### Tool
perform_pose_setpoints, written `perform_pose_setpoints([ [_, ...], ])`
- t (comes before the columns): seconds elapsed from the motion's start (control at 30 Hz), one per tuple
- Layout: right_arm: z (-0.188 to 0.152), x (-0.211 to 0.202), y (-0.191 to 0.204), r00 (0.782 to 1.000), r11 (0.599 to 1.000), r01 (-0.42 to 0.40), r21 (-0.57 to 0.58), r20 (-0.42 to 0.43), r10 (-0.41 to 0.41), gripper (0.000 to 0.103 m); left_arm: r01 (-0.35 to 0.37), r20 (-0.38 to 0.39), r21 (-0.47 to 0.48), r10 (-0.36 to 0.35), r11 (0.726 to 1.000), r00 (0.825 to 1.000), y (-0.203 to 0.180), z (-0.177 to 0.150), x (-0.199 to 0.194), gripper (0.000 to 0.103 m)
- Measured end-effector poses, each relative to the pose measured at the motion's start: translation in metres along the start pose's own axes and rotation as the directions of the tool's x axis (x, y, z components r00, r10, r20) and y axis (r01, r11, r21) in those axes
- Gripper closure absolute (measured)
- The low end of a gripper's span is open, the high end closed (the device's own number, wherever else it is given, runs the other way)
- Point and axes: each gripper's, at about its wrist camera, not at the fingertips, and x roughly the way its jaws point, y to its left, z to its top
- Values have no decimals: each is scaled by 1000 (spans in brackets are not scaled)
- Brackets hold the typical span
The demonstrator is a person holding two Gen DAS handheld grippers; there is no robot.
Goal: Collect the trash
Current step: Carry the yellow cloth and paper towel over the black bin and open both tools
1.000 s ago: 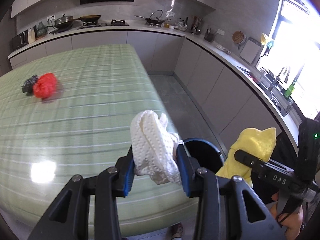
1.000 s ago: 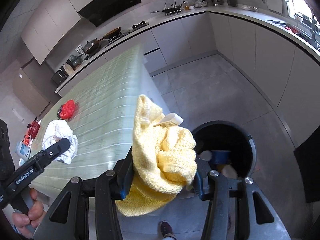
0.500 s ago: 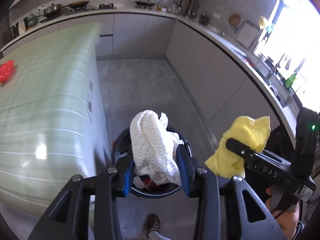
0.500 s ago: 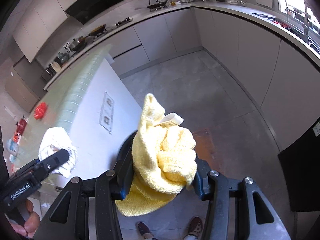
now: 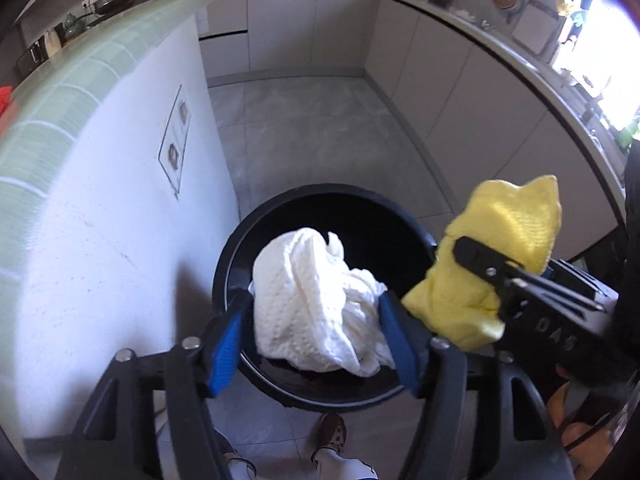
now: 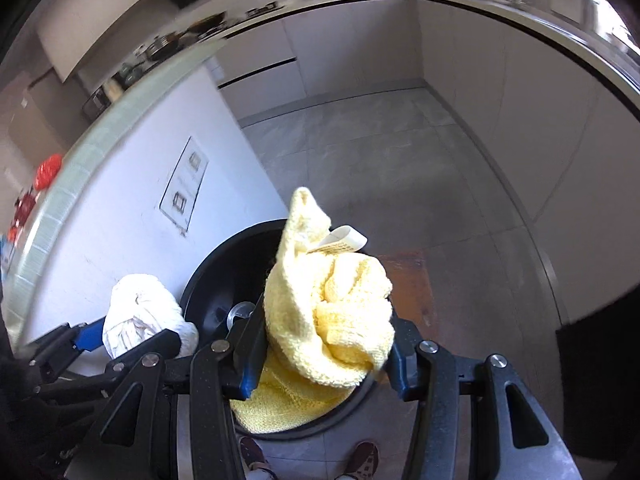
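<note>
Above the black bin [image 5: 320, 390], the left gripper [image 5: 316, 320] opens around a white rag [image 5: 312, 304]; the right gripper [image 6: 326, 346], loosening, grips a yellow cloth [image 6: 336, 320].

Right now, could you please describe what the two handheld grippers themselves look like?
Both are matte black frames with silver bolts and blue pads lining the fingers. The left gripper shows them in its own view; the right gripper carries white "DAS" lettering on its side, seen from the left camera.

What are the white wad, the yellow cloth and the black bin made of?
White wad: paper towel, judging by its dimpled embossing and crumples. Yellow cloth: soft knitted or woven fabric, matte, with a sewn tag. Black bin: probably plastic, smooth and glossy.
</note>
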Motion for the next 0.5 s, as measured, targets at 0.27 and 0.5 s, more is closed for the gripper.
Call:
perform_pose_setpoints([
  [0.27,22,22,3,999,1000,21,-5,28,-21,32,-52,22,2,52,999,998,-4,-2,-4,28],
  [0.5,35,-13,2,996,999,20,26,81,-22,32,-19,52,4,19,1000,998,-8,4,-28,28],
])
